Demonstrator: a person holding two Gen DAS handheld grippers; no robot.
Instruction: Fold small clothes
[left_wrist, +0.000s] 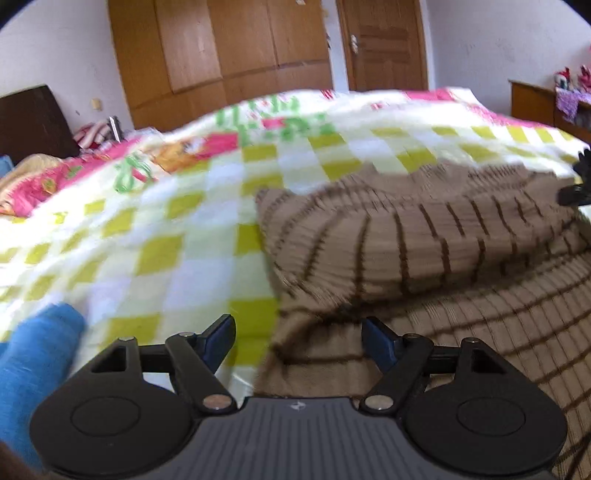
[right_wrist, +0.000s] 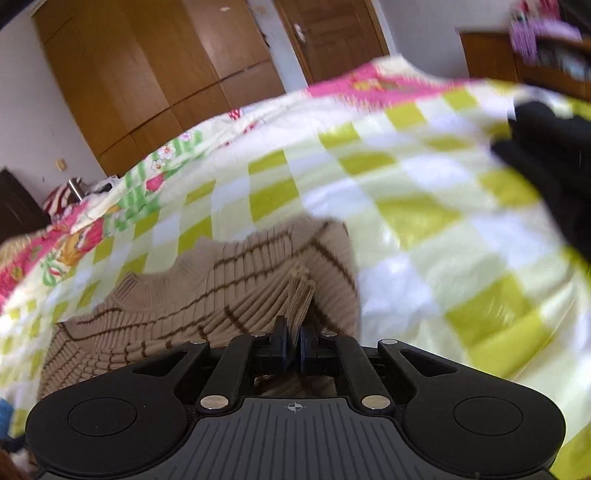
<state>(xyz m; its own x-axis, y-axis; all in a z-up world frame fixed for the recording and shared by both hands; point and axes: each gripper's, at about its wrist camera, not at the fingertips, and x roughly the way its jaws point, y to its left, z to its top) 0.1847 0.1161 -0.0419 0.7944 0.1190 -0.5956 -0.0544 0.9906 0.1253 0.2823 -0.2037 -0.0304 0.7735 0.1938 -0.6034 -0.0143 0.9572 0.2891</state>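
Our left gripper (left_wrist: 298, 338) hangs released, fingers wide apart, above the near edge of the tan ribbed knit sweater with thin brown lines (left_wrist: 424, 243), which lies partly folded on the green-and-white checked bedspread (left_wrist: 147, 236). Our right gripper (right_wrist: 292, 345) is clenched on a bunched fold of that sweater (right_wrist: 207, 295).

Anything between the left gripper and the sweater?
Nothing visible. Left gripper is open right at the sweater edge, with only bedspread beneath. Right gripper is shut on a sweater fold.
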